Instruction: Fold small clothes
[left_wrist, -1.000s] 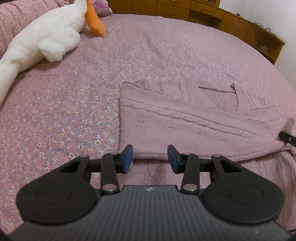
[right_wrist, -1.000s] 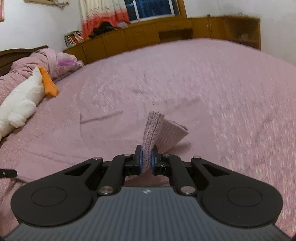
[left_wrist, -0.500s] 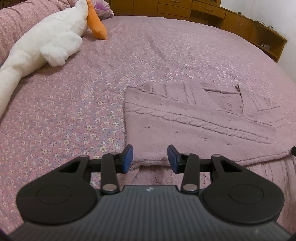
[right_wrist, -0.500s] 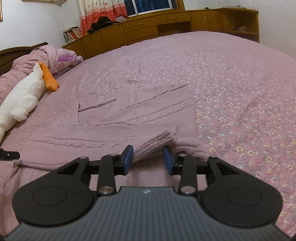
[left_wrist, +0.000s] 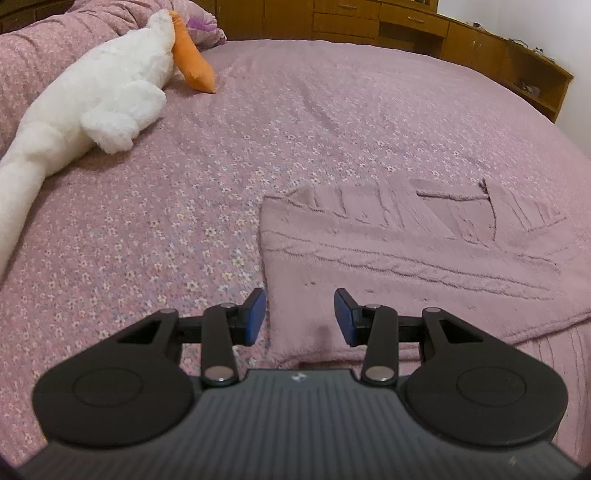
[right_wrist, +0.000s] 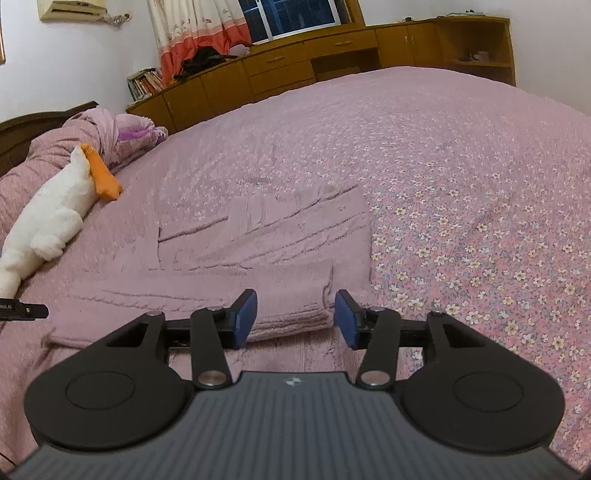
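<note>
A pale mauve cable-knit sweater (left_wrist: 424, 258) lies folded and flat on the flowered bedspread, its upper layer doubled over a lower one. My left gripper (left_wrist: 298, 314) hovers open over the sweater's near left corner, with nothing between its blue pads. In the right wrist view the same sweater (right_wrist: 266, 258) shows its near right corner, a folded ribbed edge. My right gripper (right_wrist: 294, 314) stands above that edge with its jaws opening; the knit lies below the gap and the pads do not press on it. The left gripper's tip (right_wrist: 22, 311) pokes in at the left edge.
A white plush goose with an orange beak (left_wrist: 96, 96) lies along the left of the bed, also seen as the goose (right_wrist: 48, 218). Bunched bedding (right_wrist: 103, 136) sits by the headboard. Wooden cabinets (right_wrist: 295, 70) line the far wall. Flowered bedspread (right_wrist: 480, 221) stretches right of the sweater.
The right gripper was shut on a raised fold of the sweater; it has let go and opened, and the fold now lies flat. The left gripper stayed open and has drawn back a little.
</note>
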